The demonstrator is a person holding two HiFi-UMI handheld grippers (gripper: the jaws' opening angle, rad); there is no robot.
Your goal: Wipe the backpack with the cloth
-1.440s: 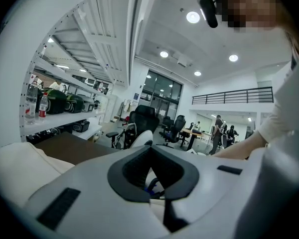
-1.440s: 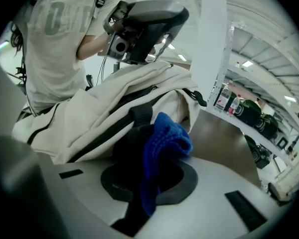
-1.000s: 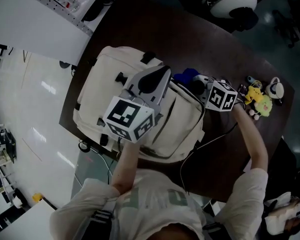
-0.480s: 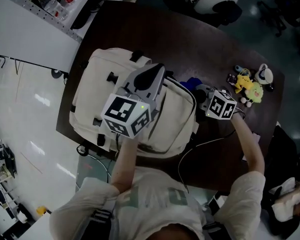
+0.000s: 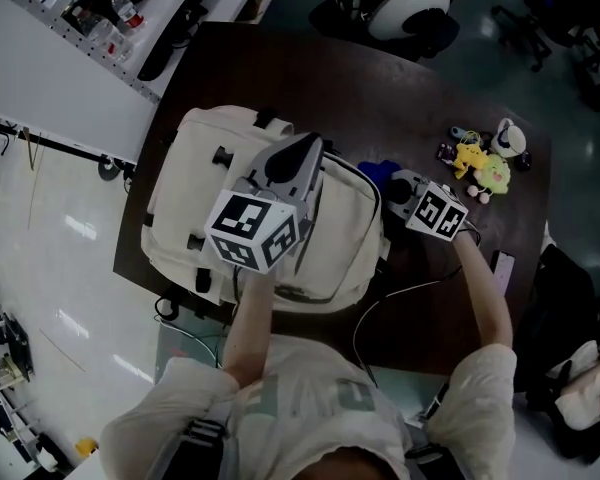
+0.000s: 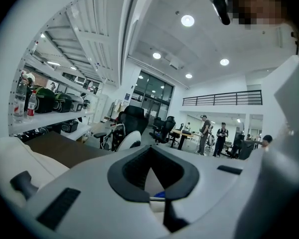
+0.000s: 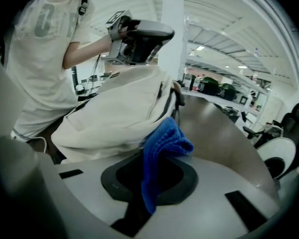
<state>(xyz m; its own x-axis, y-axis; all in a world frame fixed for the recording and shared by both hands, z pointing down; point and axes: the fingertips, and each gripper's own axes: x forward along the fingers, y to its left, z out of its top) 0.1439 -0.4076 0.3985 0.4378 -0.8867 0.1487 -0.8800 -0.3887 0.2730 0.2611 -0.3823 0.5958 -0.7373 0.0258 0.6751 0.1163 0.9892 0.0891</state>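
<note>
Right hand-held gripper [image 7: 150,185] pinches blue cloth [image 7: 165,144] beside cream backpack [image 7: 114,111].

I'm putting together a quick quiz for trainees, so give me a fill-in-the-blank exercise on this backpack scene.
1. The right gripper is shut on a ___ cloth.
2. The cream backpack lies on a dark ___.
3. The left gripper, jaws together, hangs over the ___.
4. The yellow plush toy lies on the person's ___ side of the backpack.
Missing words: blue; table; backpack; right.
</note>
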